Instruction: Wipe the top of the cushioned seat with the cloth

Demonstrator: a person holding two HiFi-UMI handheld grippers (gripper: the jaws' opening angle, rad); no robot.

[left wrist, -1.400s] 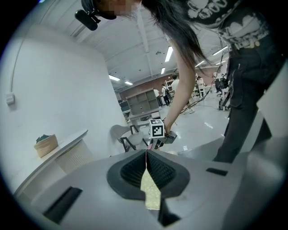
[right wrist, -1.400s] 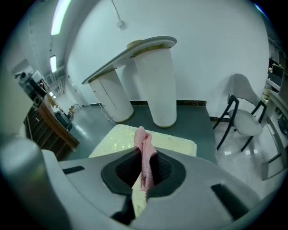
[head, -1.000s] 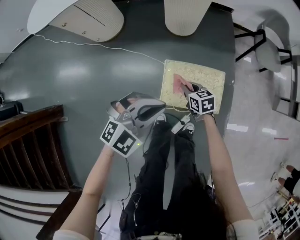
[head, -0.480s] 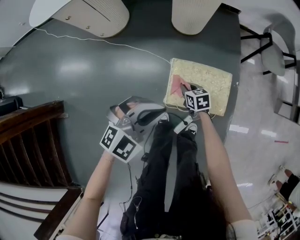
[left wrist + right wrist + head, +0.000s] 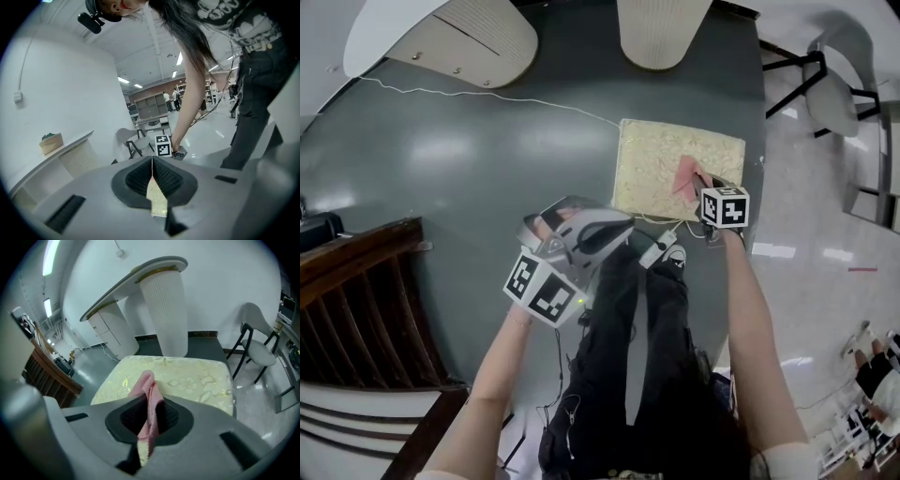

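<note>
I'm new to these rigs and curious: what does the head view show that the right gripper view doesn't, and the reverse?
Head view only: the left gripper, held beside the person's legs. Right gripper view only: the right gripper close up, jaws shut on the pink cloth. Both: that cloth on the yellow cushioned seat.

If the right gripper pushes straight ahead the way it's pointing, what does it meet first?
Probably the cushioned seat: the right gripper, jaws shut on the pink cloth, points low across its top. The ribbed white pedestal stands beyond; depth is unclear.
</note>
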